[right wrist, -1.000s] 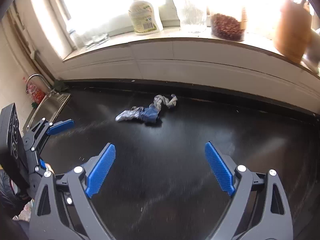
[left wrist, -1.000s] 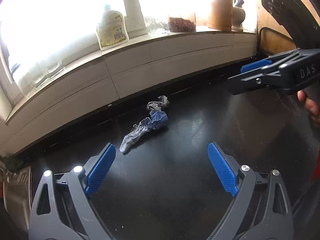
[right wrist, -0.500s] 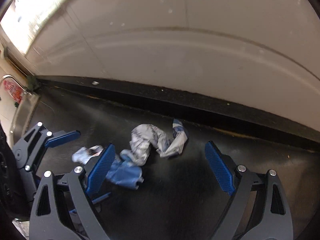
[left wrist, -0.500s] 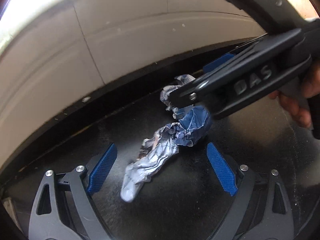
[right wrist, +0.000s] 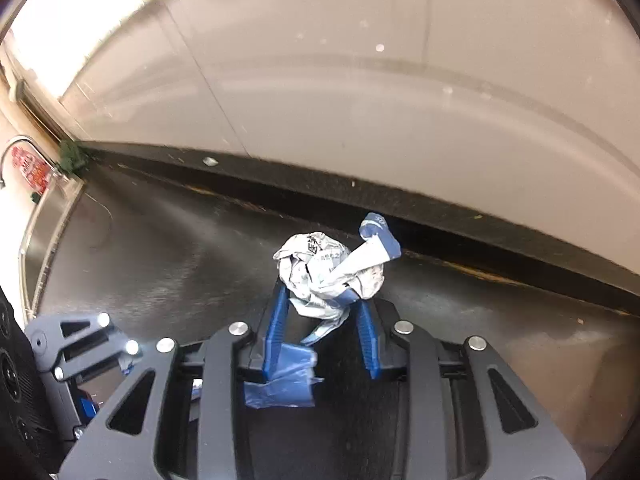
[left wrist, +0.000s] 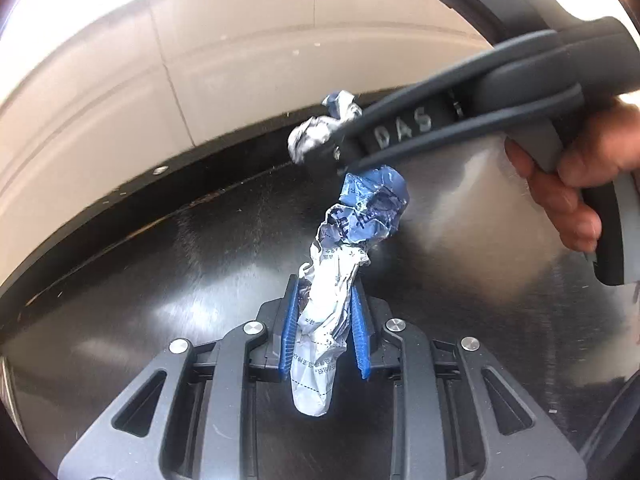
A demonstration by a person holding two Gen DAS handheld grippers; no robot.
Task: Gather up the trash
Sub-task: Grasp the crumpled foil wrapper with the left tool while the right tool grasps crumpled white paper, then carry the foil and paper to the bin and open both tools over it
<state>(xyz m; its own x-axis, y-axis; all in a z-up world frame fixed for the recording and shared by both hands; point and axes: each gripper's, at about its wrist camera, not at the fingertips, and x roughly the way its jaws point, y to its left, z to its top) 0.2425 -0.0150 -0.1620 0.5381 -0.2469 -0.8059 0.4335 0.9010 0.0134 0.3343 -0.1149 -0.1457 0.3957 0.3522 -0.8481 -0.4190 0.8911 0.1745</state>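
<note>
- Left wrist view: the left gripper (left wrist: 325, 328) has just closed its jaws, and its blue pads now pinch the pale tail of a crumpled wrapper (left wrist: 348, 252) that lies on the dark counter (left wrist: 160, 272), just in front of the black strip at the foot of the tiled wall (left wrist: 240, 60).
- From that pinch the wrapper runs toward the wall, through a blue bulge to a grey knot at its far end, where the right gripper (left wrist: 340, 148), held in a hand (left wrist: 580, 184), meets it.
- Right wrist view: the right gripper (right wrist: 322, 320) has likewise just been closing; its pads squeeze the wadded white end of the wrapper (right wrist: 328, 272), near the wall (right wrist: 360, 80) and above the counter (right wrist: 160, 260).
- A loose blue flap hangs under the left-hand pad.
- Handling, as I judge it: thin foil or paper, very light, soft and crushable, and not fragile.
- It looks slick, so a bite on a bunched wad should hold better than one on a single flap.
- With both ends held, pulling apart could tear it.
</note>
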